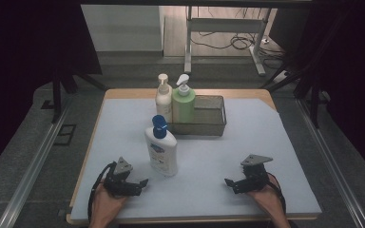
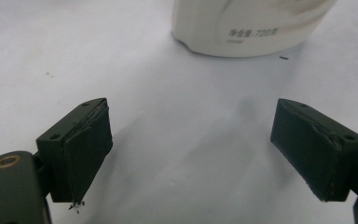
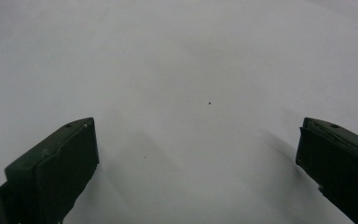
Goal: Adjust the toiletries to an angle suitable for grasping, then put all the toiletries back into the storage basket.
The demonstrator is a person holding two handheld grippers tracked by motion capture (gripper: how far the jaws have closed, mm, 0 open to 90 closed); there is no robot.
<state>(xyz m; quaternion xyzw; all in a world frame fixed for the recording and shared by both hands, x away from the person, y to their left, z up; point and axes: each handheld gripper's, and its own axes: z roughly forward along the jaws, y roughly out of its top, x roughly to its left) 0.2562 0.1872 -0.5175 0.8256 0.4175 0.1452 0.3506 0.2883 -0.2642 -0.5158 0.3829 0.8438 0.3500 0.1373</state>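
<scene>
While two pump bottles are already standing in the wire basket, the blue-capped lotion bottle is waiting upright on the counter, at seven o'clock from it. At eight o'clock of that bottle, the left gripper is hovering spread and empty; the right gripper is resting spread too.

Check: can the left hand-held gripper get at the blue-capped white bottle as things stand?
Probably yes. The left hand-held gripper is open with nothing between its jaws, and the blue-capped white bottle stands upright just beyond it on bare mat, apart from the wire basket.
</scene>
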